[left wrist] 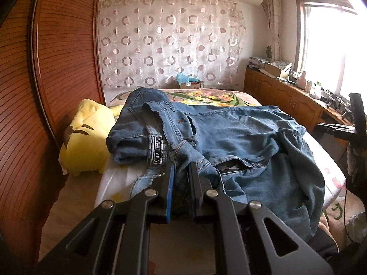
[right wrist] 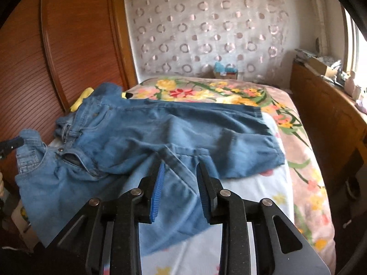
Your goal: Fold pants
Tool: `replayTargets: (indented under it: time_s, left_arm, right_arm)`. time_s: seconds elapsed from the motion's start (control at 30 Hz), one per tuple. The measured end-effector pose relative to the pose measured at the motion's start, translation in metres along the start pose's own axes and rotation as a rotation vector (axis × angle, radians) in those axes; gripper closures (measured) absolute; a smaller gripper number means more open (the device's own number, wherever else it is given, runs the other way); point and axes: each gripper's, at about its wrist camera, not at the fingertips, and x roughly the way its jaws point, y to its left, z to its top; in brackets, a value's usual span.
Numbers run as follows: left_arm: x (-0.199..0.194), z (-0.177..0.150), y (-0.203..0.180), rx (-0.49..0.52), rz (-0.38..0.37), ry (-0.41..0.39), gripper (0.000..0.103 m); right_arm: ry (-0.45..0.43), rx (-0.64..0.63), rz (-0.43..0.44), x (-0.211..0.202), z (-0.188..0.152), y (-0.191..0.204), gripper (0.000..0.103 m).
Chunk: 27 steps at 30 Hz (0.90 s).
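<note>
Left wrist view, left tongs [left wrist: 182, 168] pinching the waistband of crumpled blue denim pants [left wrist: 229, 142] on the floral-sheeted bed [left wrist: 330, 174], yellow plush toy [left wrist: 87, 137] at 9 o'clock, right wrist view, right tongs [right wrist: 181, 167] spread over a pant leg, not gripping

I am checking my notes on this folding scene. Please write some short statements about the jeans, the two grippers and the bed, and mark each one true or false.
1. The left gripper is shut on the jeans. True.
2. The right gripper clamps a trouser leg. False: its jaws stand apart above the denim.
3. A yellow plush toy lies beside the jeans. True.
4. The jeans are neatly folded. False: they lie crumpled.
5. The bed has a plain grey cover. False: floral.
</note>
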Motion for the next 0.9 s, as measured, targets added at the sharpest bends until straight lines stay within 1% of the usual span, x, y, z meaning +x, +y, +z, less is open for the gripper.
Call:
replayTargets:
  time_s: [0.13, 0.2, 0.23, 0.27, 0.33, 0.43, 0.6, 0.63, 0.67, 0.73, 0.77, 0.9]
  left_arm:
    - [0.0, 0.0, 0.0, 0.001, -0.001, 0.002, 0.094]
    - [0.0, -0.001, -0.002, 0.007, 0.0, 0.003, 0.094]
    - [0.001, -0.002, -0.004, 0.011, 0.002, 0.004, 0.094]
    - [0.002, -0.001, -0.006, 0.016, 0.004, 0.006, 0.094]
    - [0.003, -0.004, -0.007, 0.02, 0.005, 0.008, 0.094]
    - [0.003, -0.003, -0.007, 0.015, 0.005, 0.006, 0.094]
    - [0.006, -0.004, -0.01, 0.009, 0.004, 0.009, 0.094]
    - [0.006, -0.005, -0.01, 0.01, 0.005, 0.009, 0.094]
    - [0.006, -0.006, -0.011, 0.01, 0.005, 0.006, 0.094]
    - [0.005, -0.005, -0.011, 0.012, 0.004, -0.005, 0.094]
    - [0.005, -0.004, -0.01, 0.01, 0.005, -0.01, 0.094]
    - [-0.002, 0.005, -0.003, 0.001, 0.012, -0.041, 0.094]
  right_arm:
    - [0.046, 0.007, -0.002, 0.015, -0.01, -0.006, 0.074]
    - [0.065, 0.017, 0.011, 0.025, -0.015, -0.007, 0.07]
    - [0.075, 0.027, 0.011, 0.031, -0.018, -0.008, 0.064]
    - [0.086, 0.036, 0.011, 0.036, -0.021, -0.009, 0.062]
    - [0.11, 0.049, 0.003, 0.048, -0.026, -0.01, 0.062]
    - [0.134, 0.059, 0.016, 0.056, -0.031, -0.01, 0.061]
    - [0.15, 0.074, 0.067, 0.061, -0.032, -0.007, 0.061]
    - [0.152, 0.079, 0.073, 0.061, -0.032, -0.007, 0.065]
    - [0.152, 0.082, 0.084, 0.061, -0.032, -0.007, 0.085]
    - [0.142, 0.081, 0.087, 0.058, -0.031, -0.007, 0.095]
    - [0.12, 0.078, 0.086, 0.051, -0.03, -0.008, 0.1]
    - [0.002, 0.088, 0.069, 0.014, -0.021, -0.014, 0.102]
